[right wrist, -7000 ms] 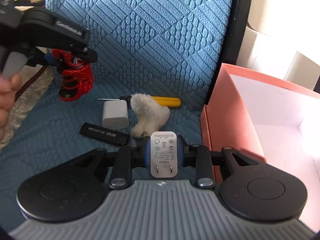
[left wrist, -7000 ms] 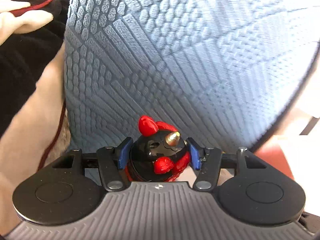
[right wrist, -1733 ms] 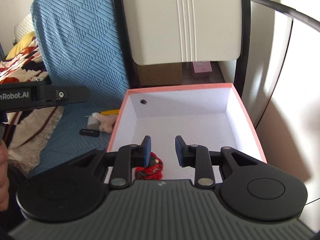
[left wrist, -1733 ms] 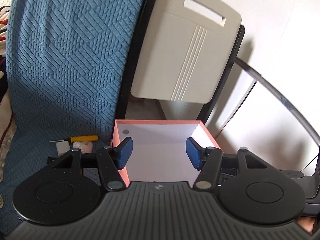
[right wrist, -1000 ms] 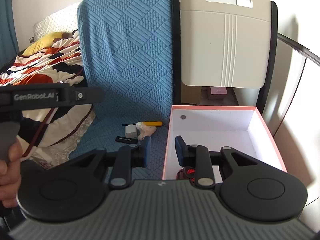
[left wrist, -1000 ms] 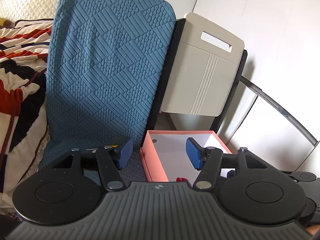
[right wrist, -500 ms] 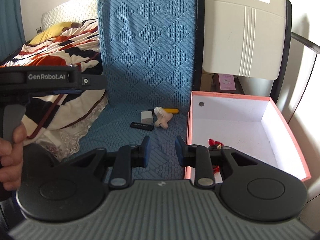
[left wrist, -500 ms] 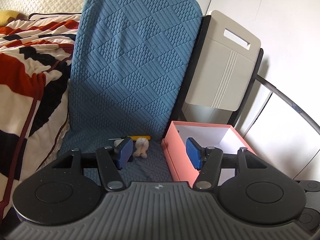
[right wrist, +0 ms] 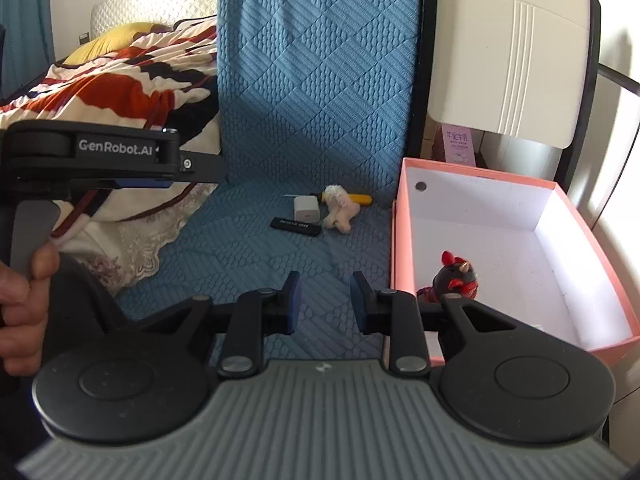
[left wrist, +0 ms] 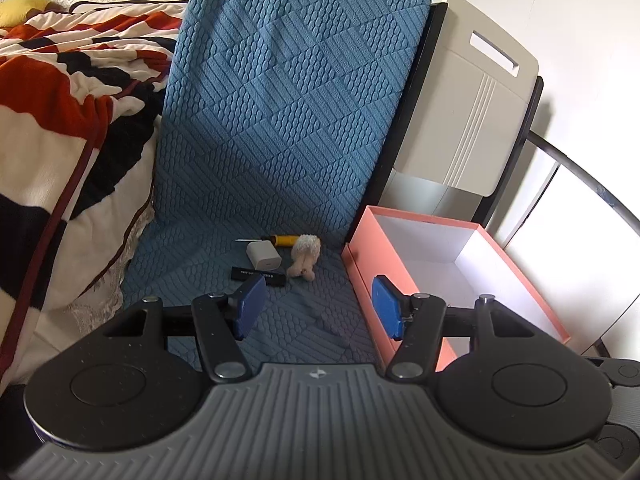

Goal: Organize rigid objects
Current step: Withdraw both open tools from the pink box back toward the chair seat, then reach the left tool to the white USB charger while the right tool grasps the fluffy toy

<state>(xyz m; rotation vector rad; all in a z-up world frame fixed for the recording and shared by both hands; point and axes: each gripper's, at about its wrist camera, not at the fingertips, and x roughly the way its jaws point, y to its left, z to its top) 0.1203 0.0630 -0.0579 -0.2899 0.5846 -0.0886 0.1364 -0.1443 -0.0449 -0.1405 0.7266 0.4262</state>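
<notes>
Tongs both spread and empty, we line the left gripper [left wrist: 316, 306] over the white charger [left wrist: 263, 255], avoiding the plush toy [left wrist: 304, 257], while the right gripper [right wrist: 325, 302] takes the black stick [right wrist: 296, 225].

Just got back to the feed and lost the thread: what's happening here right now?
A person is sorting small items from a blue quilted mat into a pink box. Both tongs, left and right, are open and empty. A red-and-black figurine already lies in the box. A white charger, a black stick, a yellow-handled screwdriver and a fluffy white toy wait on the mat.
</notes>
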